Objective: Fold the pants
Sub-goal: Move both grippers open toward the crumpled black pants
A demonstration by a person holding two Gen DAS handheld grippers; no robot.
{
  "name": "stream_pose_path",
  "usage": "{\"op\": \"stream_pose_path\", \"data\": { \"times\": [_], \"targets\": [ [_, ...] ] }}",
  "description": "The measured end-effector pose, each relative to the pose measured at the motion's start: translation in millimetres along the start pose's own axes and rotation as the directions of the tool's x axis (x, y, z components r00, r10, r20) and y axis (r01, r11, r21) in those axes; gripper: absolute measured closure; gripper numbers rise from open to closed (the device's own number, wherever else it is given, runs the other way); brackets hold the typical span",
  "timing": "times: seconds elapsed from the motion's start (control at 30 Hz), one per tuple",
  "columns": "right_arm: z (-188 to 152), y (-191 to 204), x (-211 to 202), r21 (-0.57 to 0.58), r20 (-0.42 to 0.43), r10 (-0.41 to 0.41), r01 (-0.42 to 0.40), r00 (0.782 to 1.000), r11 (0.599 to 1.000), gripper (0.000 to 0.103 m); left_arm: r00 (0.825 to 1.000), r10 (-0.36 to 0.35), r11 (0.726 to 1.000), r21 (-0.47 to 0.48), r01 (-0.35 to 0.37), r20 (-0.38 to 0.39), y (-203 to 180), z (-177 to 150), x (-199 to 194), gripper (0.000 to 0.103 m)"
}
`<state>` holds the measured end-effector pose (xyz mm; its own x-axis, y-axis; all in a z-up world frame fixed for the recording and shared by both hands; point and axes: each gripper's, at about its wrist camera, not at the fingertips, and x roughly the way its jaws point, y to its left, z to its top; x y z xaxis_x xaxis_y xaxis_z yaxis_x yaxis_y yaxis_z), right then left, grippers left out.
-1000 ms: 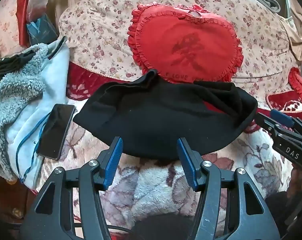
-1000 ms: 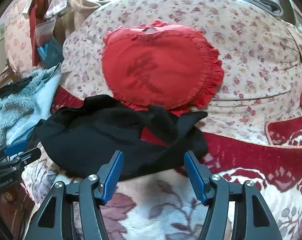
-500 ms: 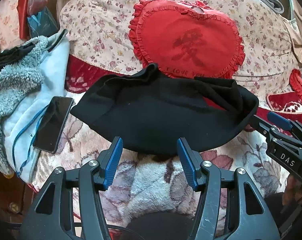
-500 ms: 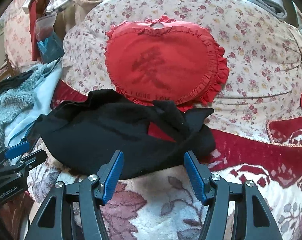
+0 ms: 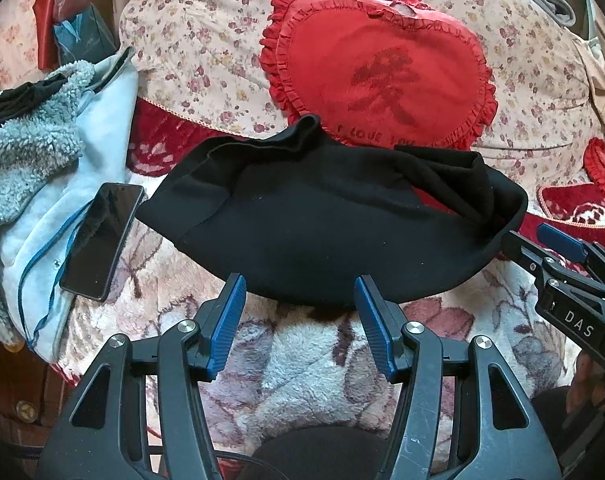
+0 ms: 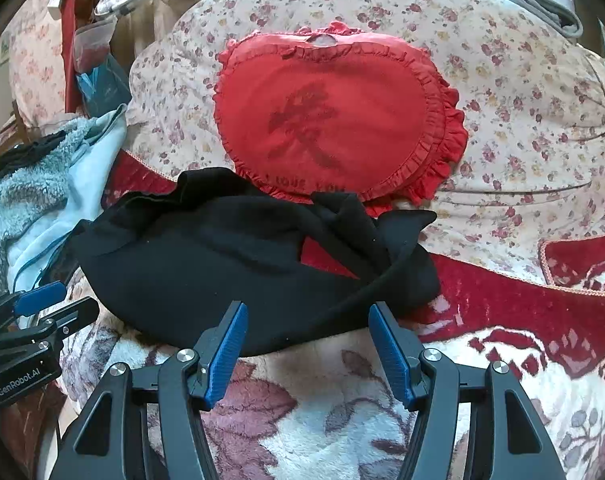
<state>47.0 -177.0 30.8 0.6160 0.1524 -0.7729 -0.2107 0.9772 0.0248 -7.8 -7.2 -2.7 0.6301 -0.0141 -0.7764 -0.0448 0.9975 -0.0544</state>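
Note:
Black pants (image 5: 322,224) lie in a loose bundle on the floral blanket, with a strip of fabric folded over at their right end; they also show in the right wrist view (image 6: 222,264). My left gripper (image 5: 300,294) is open and empty, its fingertips at the near edge of the pants. My right gripper (image 6: 304,320) is open and empty at the near edge toward the pants' right end. The right gripper shows at the right in the left wrist view (image 5: 542,244), and the left gripper shows at the left in the right wrist view (image 6: 50,304).
A red heart-shaped cushion (image 5: 382,76) leans on the floral backrest just behind the pants. A black phone (image 5: 100,240) lies on a light blue fleece garment (image 5: 46,168) to the left. A red patterned cover (image 6: 522,312) runs to the right.
Both grippers have drawn slightly closer to the pants and stay open. The pants have not visibly moved.

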Motion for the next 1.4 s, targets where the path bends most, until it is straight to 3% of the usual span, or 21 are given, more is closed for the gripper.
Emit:
{"op": "stream_pose_path", "data": {
  "times": [1.4],
  "targets": [
    [-6,0,22,0.025,-0.069,-0.004,0.005,0.998,1.000,0.042,0.998,0.003,0.997,-0.079,-0.007,-0.056,19,-2,22,0.047]
  ]
}}
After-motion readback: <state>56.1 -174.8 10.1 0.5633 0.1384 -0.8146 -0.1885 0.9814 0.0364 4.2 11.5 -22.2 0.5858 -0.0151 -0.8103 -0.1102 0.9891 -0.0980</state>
